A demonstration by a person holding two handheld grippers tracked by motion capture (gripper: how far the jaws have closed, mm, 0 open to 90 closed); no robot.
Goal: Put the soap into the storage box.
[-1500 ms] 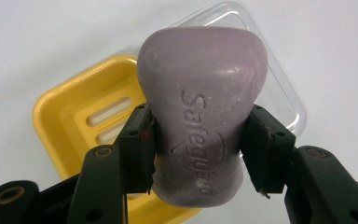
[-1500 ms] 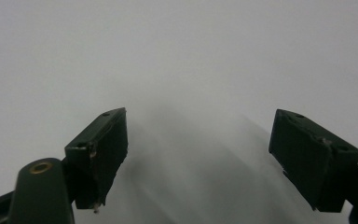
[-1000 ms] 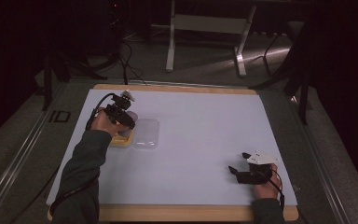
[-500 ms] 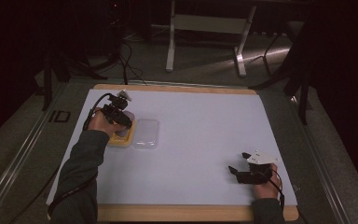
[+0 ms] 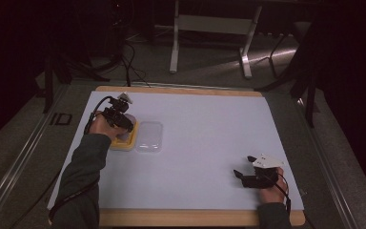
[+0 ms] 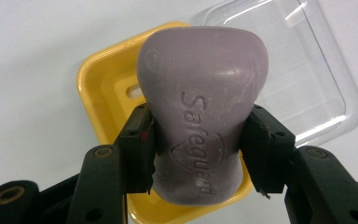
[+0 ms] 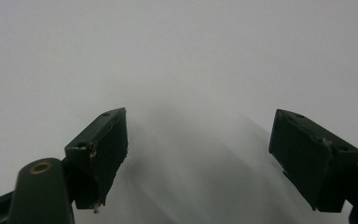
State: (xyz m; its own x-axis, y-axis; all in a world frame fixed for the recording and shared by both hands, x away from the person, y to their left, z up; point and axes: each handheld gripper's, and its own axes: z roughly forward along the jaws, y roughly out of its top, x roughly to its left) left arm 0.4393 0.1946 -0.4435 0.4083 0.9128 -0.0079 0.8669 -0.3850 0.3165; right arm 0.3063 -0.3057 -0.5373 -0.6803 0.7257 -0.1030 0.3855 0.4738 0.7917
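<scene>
From the high view we've got the left gripper point(image 5: 124, 125) over the yellow soap dish point(image 5: 124, 141) at the table's point(image 5: 209, 119) left, clear lid point(image 5: 150, 136) touching its side. The right gripper point(image 5: 243, 174) sits well apart, near the front edge.

Left gripper view: we're pinching a smooth, rounded purple soap bar point(image 6: 200, 107), embossed lettering, just above the glossy plastic dish.

Right gripper view: jaws spread wide over bare matte surface.

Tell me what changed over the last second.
The left gripper drew back slightly toward the person, staying over the yellow dish with the soap clamped between its jaws. Whether the soap was already held a second ago cannot be told. The clear lid beside the dish has not moved, and the right gripper rests open at the same near-right spot on the table.
</scene>
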